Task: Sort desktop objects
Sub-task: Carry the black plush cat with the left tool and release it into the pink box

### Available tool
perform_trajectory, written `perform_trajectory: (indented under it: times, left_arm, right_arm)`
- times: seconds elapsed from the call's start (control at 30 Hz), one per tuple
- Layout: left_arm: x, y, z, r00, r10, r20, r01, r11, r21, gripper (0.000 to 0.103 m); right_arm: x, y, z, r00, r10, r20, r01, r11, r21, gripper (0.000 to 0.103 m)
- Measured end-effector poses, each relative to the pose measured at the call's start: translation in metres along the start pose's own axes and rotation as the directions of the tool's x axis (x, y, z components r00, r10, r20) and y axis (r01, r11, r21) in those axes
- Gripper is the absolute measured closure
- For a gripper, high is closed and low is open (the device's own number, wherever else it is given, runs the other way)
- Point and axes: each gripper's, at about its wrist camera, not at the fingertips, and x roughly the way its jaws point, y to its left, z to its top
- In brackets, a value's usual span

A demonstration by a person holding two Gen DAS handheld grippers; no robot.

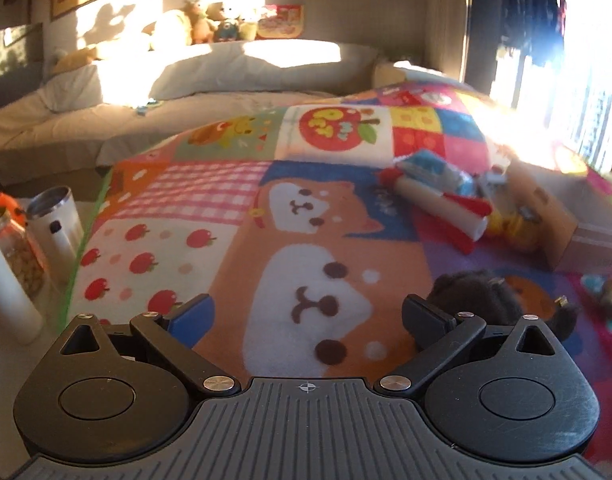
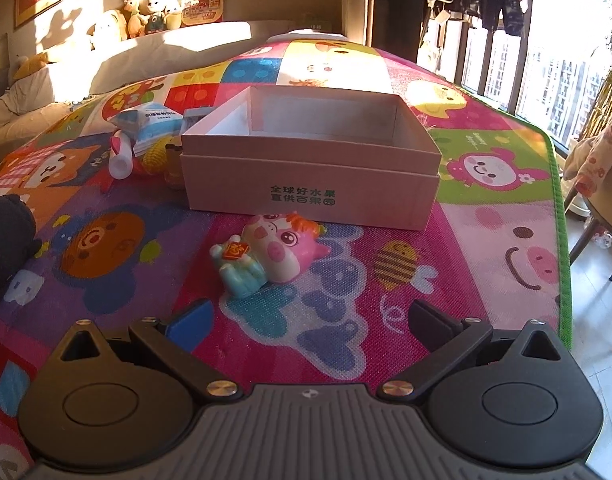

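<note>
On the cartoon mat (image 2: 486, 216) our open box (image 2: 312, 184) shows only bare walls. A pig toy (image 2: 265, 256) lies at its 6 o'clock; our left gripper (image 1: 308, 316) and right gripper (image 2: 310, 320) gape wide, holding nothing.

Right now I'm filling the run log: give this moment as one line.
left gripper: open, nothing held | right gripper: open, nothing held | pig figurine: on mat before box | box: looks empty

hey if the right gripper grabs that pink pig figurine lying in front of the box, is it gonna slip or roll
The pig figurine looks glossy and rounded, so the open right gripper may slip unless it closes across the body. It lies on its side on the textured mat, so rolling far seems unlikely. It looks rigid and probably light.
</note>
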Motion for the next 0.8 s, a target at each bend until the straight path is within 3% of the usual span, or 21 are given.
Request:
perform_trajectory:
  times: [0.1,0.17,0.3,0.43,0.5,0.53,0.8]
  left_arm:
    - [-0.010,-0.019,0.003,0.986,-0.166,0.006,0.167,0.986,-0.009,0.000]
    - [-0.005,-0.048,-0.002,0.976,-0.215,-0.023,0.216,0.974,0.063,0.000]
    - [0.023,-0.093,-0.019,0.988,-0.130,-0.079,0.143,0.971,0.192,0.000]
    - [0.043,-0.100,-0.027,0.989,-0.102,-0.104,0.118,0.980,0.161,0.001]
    - [0.044,-0.101,-0.029,0.991,-0.097,-0.092,0.111,0.980,0.162,0.008]
    - [0.044,-0.101,-0.029,0.991,-0.099,-0.093,0.114,0.979,0.170,0.028]
    - [0.036,-0.099,-0.029,0.987,-0.129,-0.100,0.144,0.976,0.164,0.032]
  right_arm:
    - [0.006,0.000,0.000,0.999,0.014,-0.046,-0.014,1.000,0.008,0.000]
    - [0.007,-0.001,-0.001,0.998,0.028,-0.062,-0.026,0.999,0.028,0.000]
    - [0.008,-0.001,-0.001,0.997,0.028,-0.069,-0.026,0.999,0.029,0.000]
    - [0.008,-0.001,0.001,0.996,0.027,-0.080,-0.025,0.999,0.027,0.000]
    - [0.008,-0.001,0.001,0.996,0.026,-0.080,-0.024,0.999,0.023,0.000]
    - [0.008,-0.001,0.001,0.997,0.025,-0.078,-0.023,1.000,0.018,0.000]
    - [0.003,0.015,0.017,0.998,0.060,0.025,-0.058,0.996,-0.074,0.000]
